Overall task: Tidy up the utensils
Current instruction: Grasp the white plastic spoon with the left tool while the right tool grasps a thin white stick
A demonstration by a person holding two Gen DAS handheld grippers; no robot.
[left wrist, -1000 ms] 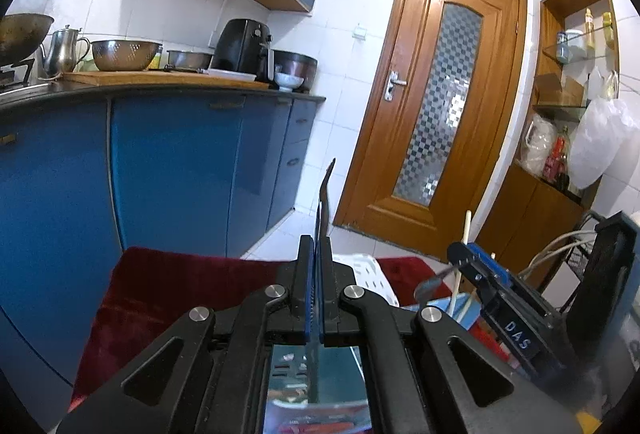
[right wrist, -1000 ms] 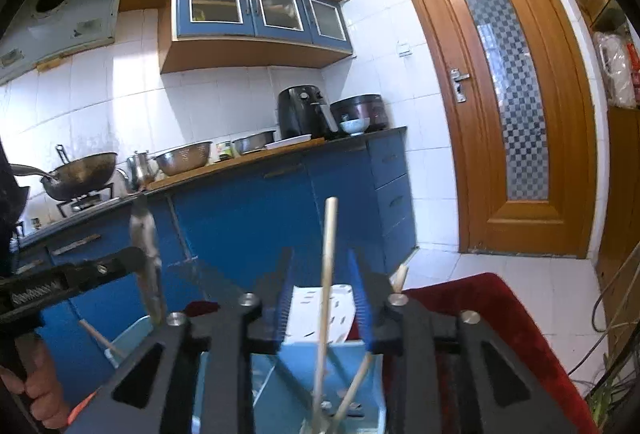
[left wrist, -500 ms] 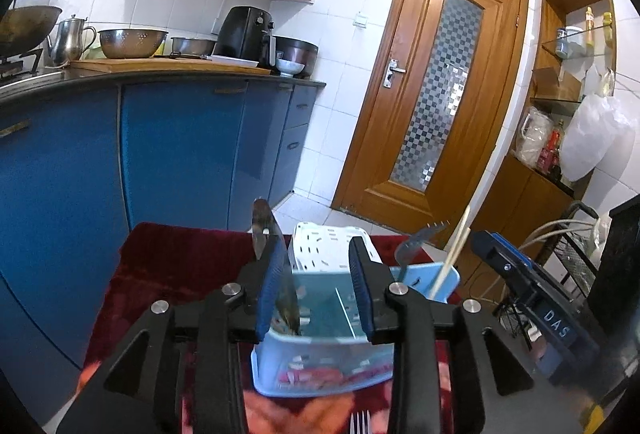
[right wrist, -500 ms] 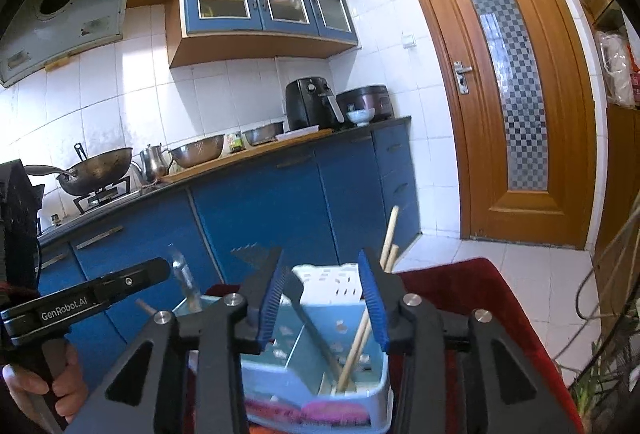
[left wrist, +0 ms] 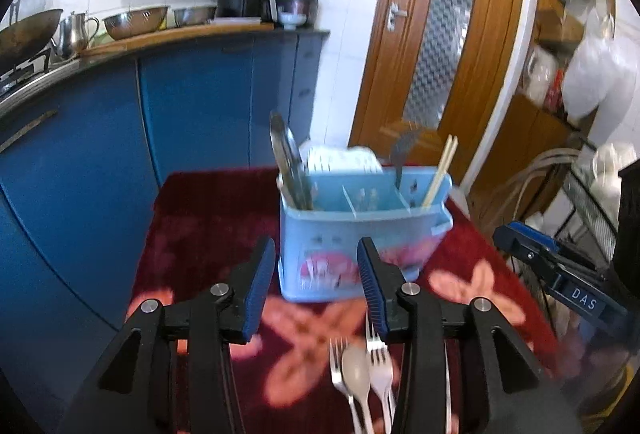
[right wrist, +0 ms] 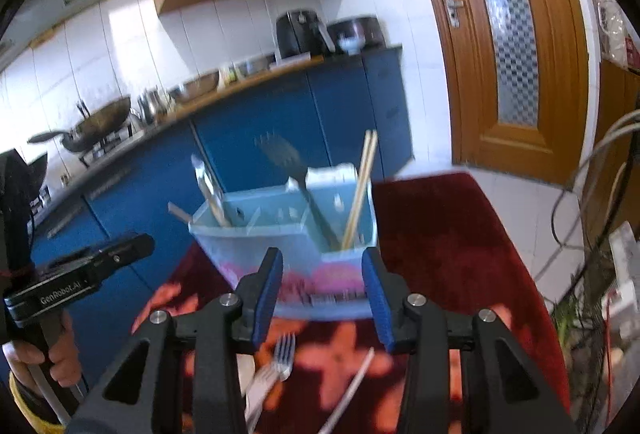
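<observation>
Cutlery for sorting is lying on the red flowered cloth, just in front of the blue caddy: two forks flanking a spoon in the left wrist view, with one fork and a pale thin handle showing in the right wrist view. These pieces are probably light, rigid and smooth, so they are likely slipping easily between pads; a pinch across the narrow handle, near its middle, is looking like the safest hold, and the soft cloth is giving little room beneath them. Chopsticks are already standing in the caddy's right-hand compartment, a dark slotted turner is leaning just beside them toward the caddy's centre, and a knife-like blade is leaning in the left-hand compartment; the middle compartment is looking empty. Left gripper is hovering in front of the caddy, above the cutlery, its jaws opening with nothing between them and its blue pads touching nothing. Right gripper is hovering likewise in front of the caddy, jaws opening and released, with the fork lying below and clear of its pads. Motion blur is hiding finer detail of the cutlery
</observation>
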